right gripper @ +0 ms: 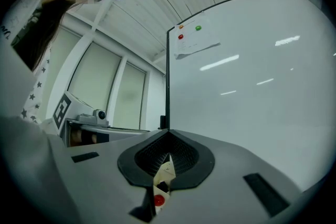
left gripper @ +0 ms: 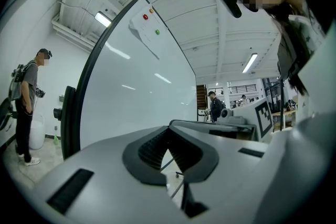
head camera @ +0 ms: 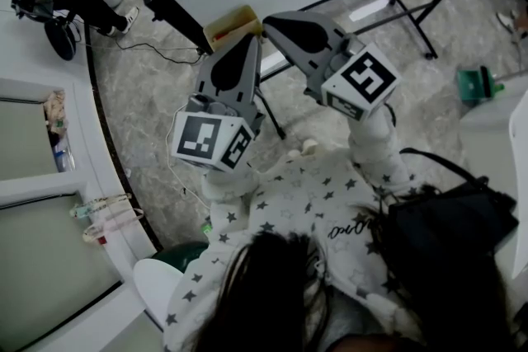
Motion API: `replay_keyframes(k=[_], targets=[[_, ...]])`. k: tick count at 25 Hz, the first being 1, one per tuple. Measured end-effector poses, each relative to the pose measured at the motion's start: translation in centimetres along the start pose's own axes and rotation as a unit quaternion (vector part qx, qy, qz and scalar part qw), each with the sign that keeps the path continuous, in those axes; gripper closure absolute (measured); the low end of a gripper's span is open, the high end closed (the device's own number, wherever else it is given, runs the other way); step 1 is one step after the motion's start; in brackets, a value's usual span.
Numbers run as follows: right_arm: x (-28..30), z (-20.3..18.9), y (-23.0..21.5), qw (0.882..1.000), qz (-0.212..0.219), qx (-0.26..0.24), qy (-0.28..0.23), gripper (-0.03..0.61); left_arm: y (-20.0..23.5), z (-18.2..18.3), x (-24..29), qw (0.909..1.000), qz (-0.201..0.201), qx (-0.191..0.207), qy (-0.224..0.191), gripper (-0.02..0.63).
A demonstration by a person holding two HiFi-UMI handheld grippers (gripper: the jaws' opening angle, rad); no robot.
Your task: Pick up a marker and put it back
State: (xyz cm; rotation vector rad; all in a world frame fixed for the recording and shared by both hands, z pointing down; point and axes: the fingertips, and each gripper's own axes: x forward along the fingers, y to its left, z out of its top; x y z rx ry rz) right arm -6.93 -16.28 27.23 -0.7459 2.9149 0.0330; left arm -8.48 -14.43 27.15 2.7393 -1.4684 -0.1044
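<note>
The right gripper (right gripper: 168, 135) has its jaws drawn together, and in the slot between them sits the marker (right gripper: 160, 185): a slim white body with a dark band and a red end, the red end nearest the camera. Its long axis seems to run along the slot, roughly in line with the jaws and not across them. Only a sliver shows in the right gripper view, so the exact tilt is uncertain, and the head view does not show the marker at all. I take it as pinched and not merely lying behind the jaws, since it fills the narrow gap. The left gripper (left gripper: 168, 131) is likewise closed, with nothing in it; only floor shows through its slot. In the head view the two grippers stand side by side with their tips close together. Both are aimed at the tan box (head camera: 233, 22) at the foot of the whiteboard (right gripper: 252, 60), near the board's left edge. The right tip lies just beside the box's right end, the left tip just short of its near side. So the marker is with the right gripper, and the left is a bystander. From this, the coming move looks to belong to the right arm alone: draw the marker back along its own axis, then return it the same way toward the box, if the box is indeed where it lives.
</note>
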Motion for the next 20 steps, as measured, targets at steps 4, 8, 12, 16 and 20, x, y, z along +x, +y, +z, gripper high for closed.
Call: replay_keyframes(k=[4, 8, 12, 16, 20], targets=[[-0.12, 0.06, 0.05, 1.0, -0.001, 0.001, 0.0, 0.572, -0.17, 0.15, -0.06, 1.0, -0.002, 0.0, -0.001, 0.614], [-0.09, 0.16, 0.17, 1.0, 0.003, 0.003, -0.006, 0.572, -0.19, 0.13, -0.06, 1.0, -0.003, 0.0, -0.001, 0.614], [-0.07, 0.11, 0.19, 1.0, 0.004, 0.005, -0.005, 0.572, -0.03, 0.03, -0.12, 1.0, -0.002, -0.002, 0.0, 0.614], [-0.17, 0.27, 0.29, 1.0, 0.005, 0.007, -0.009, 0.572, -0.1, -0.02, -0.19, 1.0, -0.003, -0.002, 0.002, 0.613], [-0.19, 0.31, 0.37, 1.0, 0.007, 0.007, -0.01, 0.572, -0.12, -0.19, -0.31, 1.0, -0.002, -0.003, 0.004, 0.614]])
